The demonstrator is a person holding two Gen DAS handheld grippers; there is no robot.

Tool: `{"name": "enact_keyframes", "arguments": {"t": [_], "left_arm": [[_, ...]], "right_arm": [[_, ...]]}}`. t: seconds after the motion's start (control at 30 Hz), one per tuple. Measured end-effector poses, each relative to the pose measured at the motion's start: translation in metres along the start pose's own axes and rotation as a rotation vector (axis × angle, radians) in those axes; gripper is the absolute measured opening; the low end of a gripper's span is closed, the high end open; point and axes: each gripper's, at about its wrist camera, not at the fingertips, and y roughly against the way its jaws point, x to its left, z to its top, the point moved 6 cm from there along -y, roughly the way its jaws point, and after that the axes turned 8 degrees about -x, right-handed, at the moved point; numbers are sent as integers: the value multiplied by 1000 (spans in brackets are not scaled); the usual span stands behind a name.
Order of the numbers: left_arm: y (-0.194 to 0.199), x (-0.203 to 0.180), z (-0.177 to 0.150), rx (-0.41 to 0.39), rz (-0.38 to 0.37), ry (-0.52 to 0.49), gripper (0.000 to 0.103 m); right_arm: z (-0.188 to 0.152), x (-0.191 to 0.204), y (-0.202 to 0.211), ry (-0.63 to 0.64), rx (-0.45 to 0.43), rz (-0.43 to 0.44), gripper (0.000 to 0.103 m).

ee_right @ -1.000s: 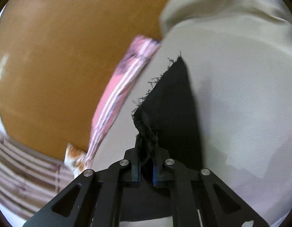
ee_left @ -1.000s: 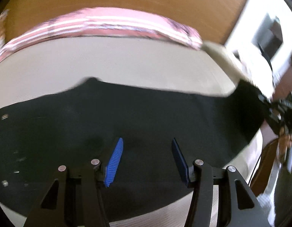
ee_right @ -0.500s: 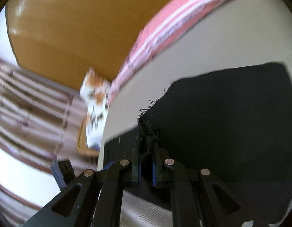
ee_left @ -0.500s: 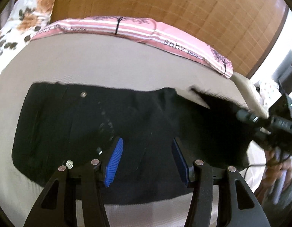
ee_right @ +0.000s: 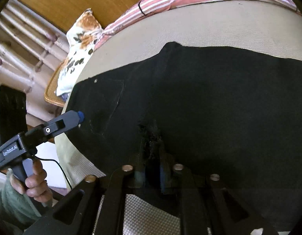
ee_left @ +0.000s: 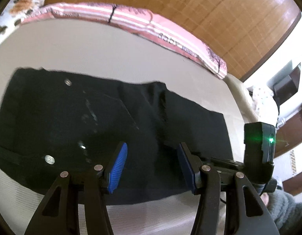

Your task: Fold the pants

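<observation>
Black pants point(ee_left: 92, 117) lie folded across the beige bed point(ee_left: 92, 49), with metal buttons showing at the waist end. My left gripper point(ee_left: 151, 156) hovers low over the near part of the pants, open, with nothing between its blue pads. From the right wrist it shows at the waist edge point(ee_right: 79, 117). My right gripper point(ee_right: 151, 162) is down on the pants point(ee_right: 209, 98) and its jaws are opening. The frayed hem point(ee_right: 151, 135) lies loose between and just ahead of its fingers. The right gripper's housing point(ee_left: 258, 143) shows beside the left one.
A pink striped cushion point(ee_left: 151, 25) runs along the far bed edge below a wooden headboard point(ee_left: 209, 9). A floral pillow point(ee_right: 80, 39) lies at the corner above a wicker seat point(ee_right: 53, 94). A person's hand point(ee_right: 33, 182) grips the left handle.
My right gripper has swung the frayed hem across and laid the leg over the waist half, then begun parting its jaws. The left gripper shifted sideways at first, then held still.
</observation>
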Motion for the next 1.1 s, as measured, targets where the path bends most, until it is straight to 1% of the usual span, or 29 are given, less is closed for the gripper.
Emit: {"name": "enact_keyframes", "arguments": {"t": [0.03, 0.07, 0.13, 0.2, 0.23, 0.3, 0.37, 0.43, 0.5, 0.53, 0.67, 0.77, 0.87, 0.9, 0.97, 1.03, 1.1], "left_arm": [[-2, -2, -2, 19, -20, 15, 54], [-3, -3, -3, 29, -31, 25, 54], [-5, -7, -5, 53, -64, 52, 54], [-7, -8, -7, 80, -94, 86, 54], [-8, -9, -7, 93, -109, 103, 54], [-14, -13, -10, 130, -139, 139, 54], [-22, -17, -16, 184, -163, 181, 54], [-32, -20, -24, 239, -156, 208, 54], [-40, -22, -29, 272, -148, 224, 53], [-43, -22, -33, 288, -143, 234, 53], [-54, -24, -41, 327, -152, 285, 53], [-62, -24, -47, 351, -143, 308, 51], [-68, -24, -51, 357, -132, 305, 45], [-69, -24, -52, 355, -135, 309, 41], [-73, -27, -53, 358, -140, 315, 32], [-74, -29, -54, 359, -140, 312, 13], [-70, -32, -53, 343, -139, 293, 9]], "right_arm": [[0, 1, 0, -8, 13, 3, 38], [-1, 2, 2, -18, 23, 11, 45], [5, 6, 11, -37, -18, 21, 45], [9, 1, 30, -74, -64, 54, 45], [9, -4, 40, -95, -89, 52, 45], [13, -19, 60, -136, -142, 19, 46], [14, -35, 77, -184, -185, -1, 47], [16, -46, 87, -230, -209, -19, 50], [15, -59, 97, -279, -234, -24, 50], [13, -63, 100, -304, -225, -27, 50], [11, -72, 106, -344, -247, -22, 50], [10, -76, 106, -363, -251, -16, 50], [8, -79, 101, -374, -245, -19, 50], [8, -80, 100, -378, -241, -19, 50], [7, -83, 98, -387, -237, -26, 50], [6, -88, 99, -389, -232, -45, 50], [6, -93, 102, -382, -225, -81, 50]]}}
